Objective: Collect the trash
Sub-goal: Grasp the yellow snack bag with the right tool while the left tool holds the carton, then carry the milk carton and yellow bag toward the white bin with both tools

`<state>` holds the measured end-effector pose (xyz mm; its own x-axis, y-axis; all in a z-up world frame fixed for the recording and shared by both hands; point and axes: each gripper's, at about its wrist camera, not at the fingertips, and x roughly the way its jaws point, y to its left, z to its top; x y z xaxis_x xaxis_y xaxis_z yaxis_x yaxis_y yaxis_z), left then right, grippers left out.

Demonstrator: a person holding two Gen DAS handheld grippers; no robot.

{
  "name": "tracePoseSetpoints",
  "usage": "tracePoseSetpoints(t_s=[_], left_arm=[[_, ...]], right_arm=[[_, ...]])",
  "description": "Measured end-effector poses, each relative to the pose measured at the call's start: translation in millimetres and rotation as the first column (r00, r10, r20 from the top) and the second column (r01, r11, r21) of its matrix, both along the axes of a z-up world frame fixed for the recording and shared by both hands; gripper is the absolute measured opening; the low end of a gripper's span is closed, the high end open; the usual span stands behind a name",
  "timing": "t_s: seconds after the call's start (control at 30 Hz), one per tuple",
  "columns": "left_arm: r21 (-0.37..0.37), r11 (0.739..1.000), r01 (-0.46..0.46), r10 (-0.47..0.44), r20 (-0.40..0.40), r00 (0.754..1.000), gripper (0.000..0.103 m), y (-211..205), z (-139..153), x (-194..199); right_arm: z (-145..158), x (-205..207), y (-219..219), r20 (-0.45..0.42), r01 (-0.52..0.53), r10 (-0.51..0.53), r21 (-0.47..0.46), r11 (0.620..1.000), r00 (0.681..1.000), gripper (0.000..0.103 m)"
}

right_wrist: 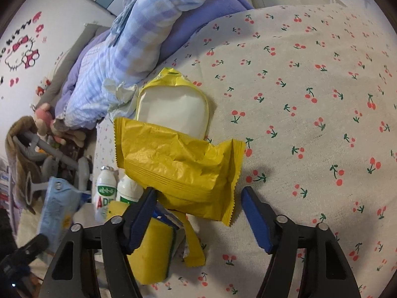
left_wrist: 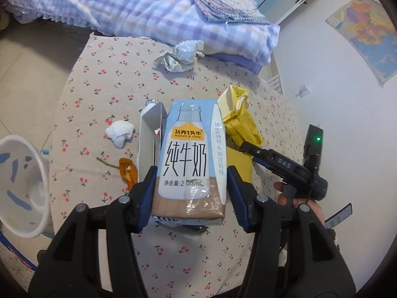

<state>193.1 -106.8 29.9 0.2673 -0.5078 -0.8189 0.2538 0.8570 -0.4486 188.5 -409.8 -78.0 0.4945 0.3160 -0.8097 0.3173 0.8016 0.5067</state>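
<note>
My left gripper [left_wrist: 191, 181] is shut on a light-blue milk carton [left_wrist: 191, 159], held above the cherry-print tablecloth [left_wrist: 99, 74]. The carton also shows at the left of the right wrist view [right_wrist: 55, 206]. My right gripper [right_wrist: 198, 198] is open, its fingers on either side of the lower edge of a yellow snack wrapper [right_wrist: 178, 164] lying on the cloth. A white plastic tray [right_wrist: 173, 114] sticks out of a second yellow wrapper behind it. A crumpled tissue [left_wrist: 120, 134], an orange peel [left_wrist: 127, 171] and crumpled paper [left_wrist: 178, 55] lie on the table.
A white bin [left_wrist: 22, 186] stands off the table's left edge. A folded checked quilt [left_wrist: 139, 7] lies along the far side. Two small drink bottles [right_wrist: 106, 191] and a yellow sponge [right_wrist: 151, 250] sit near the right gripper's left finger. A white open box [left_wrist: 151, 134] stands beside the carton.
</note>
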Motion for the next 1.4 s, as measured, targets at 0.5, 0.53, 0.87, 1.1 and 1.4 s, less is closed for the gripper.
tracePoseSetpoints(t_s=[0.5,0.53,0.87,1.1,1.4], left_arm=[[-0.073,0.989,-0.128,0.137,0.127,0.982,0.056,71.7,1.3,-32.7],[-0.072,0.988,-0.137,0.145,0.134,0.98,0.056,76.5,0.5,-34.1],[-0.061,0.96,-0.272,0.278,0.136,0.951,0.056,153.8,-13.7,-43.9],[-0.023,0.926,-0.377,0.377,0.1,0.921,0.057,211.8,-35.2,-48.4],[-0.153,0.883,-0.443,0.439,-0.062,0.896,0.057,248.7,-65.3,-44.6]], right_arm=[[34.1,-35.8,-11.4,0.056,-0.005,0.01,-0.091,0.996,0.998,0.026],[38.3,-40.1,-10.5,0.061,-0.008,0.013,-0.095,0.995,0.998,0.026],[91.6,-60.3,53.6,0.107,-0.11,0.129,-0.165,0.98,0.986,0.026],[99.5,-47.4,127.7,0.111,-0.228,0.252,-0.195,0.954,0.961,0.026],[93.6,-28.9,207.0,0.105,-0.336,0.36,-0.196,0.921,0.927,0.026]])
